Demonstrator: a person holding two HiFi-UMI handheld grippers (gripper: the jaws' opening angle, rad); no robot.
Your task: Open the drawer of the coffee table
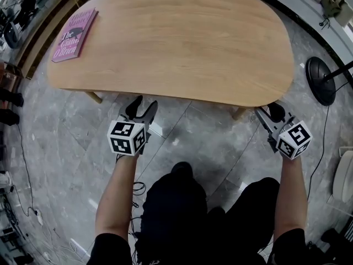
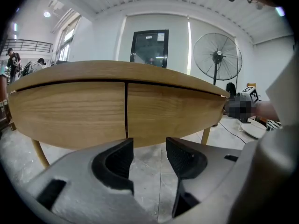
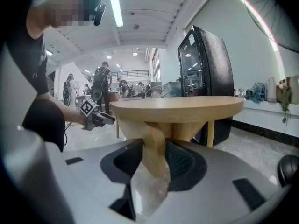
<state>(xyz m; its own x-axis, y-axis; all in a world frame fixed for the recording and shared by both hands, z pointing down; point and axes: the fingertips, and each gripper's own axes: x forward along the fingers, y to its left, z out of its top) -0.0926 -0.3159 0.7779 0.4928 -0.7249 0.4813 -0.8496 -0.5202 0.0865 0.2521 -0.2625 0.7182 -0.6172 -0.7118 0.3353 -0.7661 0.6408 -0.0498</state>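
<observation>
- While the oval light-wood coffee-table bench is approached from its long near side, the drawer is judged fully shut: two flat wooden front panels are seen flush under the top, split by one dark vertical seam.
- No handle or knob is seen on either panel; which panel is the drawer cannot be told.
- Left hand-held gripper: jaws apart, nothing between them. It is held low, just short of the near edge and apart from it, aimed at the lower rim beside the seam.
- Right hand-held gripper: jaws closed on the tapered wooden leg under the right end, with both pads against the wood. It is judged to be bracing the bench.
- A pink paperback book is noted on the far left corner of the top, well clear of the work. Grey stone floor is seen below.
- Step in hand, as judged: pre-grasp, with pulling not yet begun.
- Next move, as judged: the lower rim of one panel is to be hooked or pinched by the left jaws and drawn straight back toward the person, level with the top, while the leg is held so the bench is not dragged.
</observation>
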